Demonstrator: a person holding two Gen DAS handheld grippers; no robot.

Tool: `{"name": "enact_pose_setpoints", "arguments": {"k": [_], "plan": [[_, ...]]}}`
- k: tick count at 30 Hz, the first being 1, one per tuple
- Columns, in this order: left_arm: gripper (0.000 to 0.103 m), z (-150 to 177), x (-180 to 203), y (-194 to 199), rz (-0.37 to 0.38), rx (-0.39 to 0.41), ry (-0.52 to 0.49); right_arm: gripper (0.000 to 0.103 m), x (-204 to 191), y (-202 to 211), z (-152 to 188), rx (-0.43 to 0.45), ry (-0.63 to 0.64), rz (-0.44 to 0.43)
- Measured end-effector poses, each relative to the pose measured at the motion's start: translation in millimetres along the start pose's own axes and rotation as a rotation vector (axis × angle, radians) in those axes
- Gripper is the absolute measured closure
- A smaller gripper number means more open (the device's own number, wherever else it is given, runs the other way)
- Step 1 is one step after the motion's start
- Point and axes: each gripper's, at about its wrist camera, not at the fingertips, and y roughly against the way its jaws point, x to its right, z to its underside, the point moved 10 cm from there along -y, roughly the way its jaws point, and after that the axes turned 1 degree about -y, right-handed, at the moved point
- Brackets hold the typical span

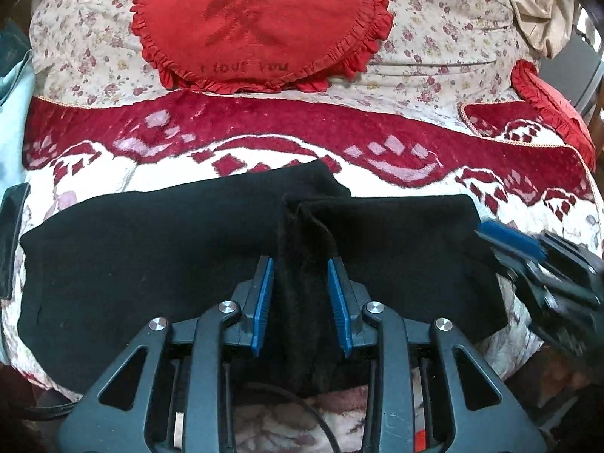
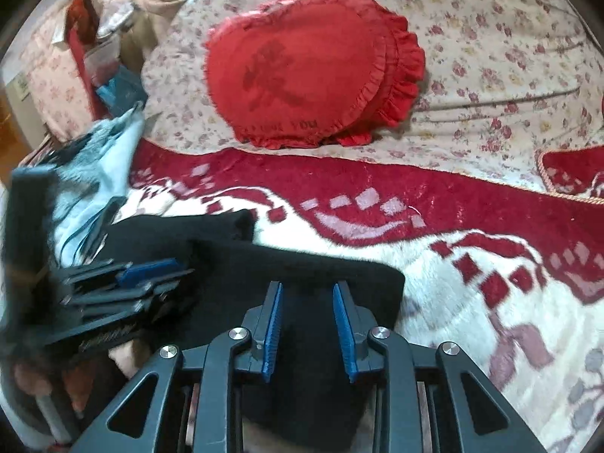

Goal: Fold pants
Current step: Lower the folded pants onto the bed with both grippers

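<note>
Bedding fills both views: a floral quilt (image 1: 434, 56) lies across the back of the bed, and nearer the cameras a plush red-and-white blanket (image 1: 264, 124) carries the work. On that blanket lie the black pants (image 1: 151, 256), spread sideways along the near edge and already doubled, with a raised ridge of cloth running up the middle toward the left wrist camera. A red heart-shaped cushion (image 2: 302, 71) with a ruffled edge leans on the quilt behind. The left gripper (image 1: 300, 268) stands partly open astride that ridge, the fabric between its blue pads but the pads not plainly pressing it. The right gripper (image 2: 307, 290) is likewise partly open over the pants' right-hand end, black cloth running between its jaws, with no clear squeeze visible. The step in hand looks like the end of one fold or the taking of a fresh hold for the next. The next move probably calls for both grippers to close firmly on the near edge, lift together and carry it over without dragging the lower layer. The cushion bears a dark embroidered character and the words "I LOVE YOU"; no other writing is legible.
</note>
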Motion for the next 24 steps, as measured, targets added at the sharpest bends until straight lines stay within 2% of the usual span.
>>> {"name": "enact_pose_setpoints", "arguments": {"k": [3, 7, 8, 11, 16, 24], "plan": [[0.074, 2.8, -1.1, 1.5, -0.012, 0.002, 0.001, 0.077, -12.2, 13.3, 20.4, -0.021, 0.044, -0.011], [0.074, 5.0, -3.2, 3.1, -0.008, 0.004, 0.026, 0.076, -17.3, 0.5, 55.7, -0.089, 0.071, 0.008], [0.074, 5.6, -3.9, 4.1, -0.012, 0.005, 0.028, 0.076, -18.2, 0.5, 57.0, -0.081, 0.078, 0.017], [0.074, 7.7, -6.6, 11.7, -0.021, 0.011, 0.031, 0.077, -24.2, 7.0, 50.3, -0.089, 0.091, 0.018], [0.074, 9.7, -21.9, 31.0, -0.055, 0.042, 0.055, 0.077, -37.4, 12.9, 26.4, -0.052, 0.113, 0.011], [0.074, 20.9, -57.1, 53.7, -0.11, 0.066, 0.1, 0.077, -76.1, -18.5, 0.6, -0.062, 0.14, -0.061]]}}
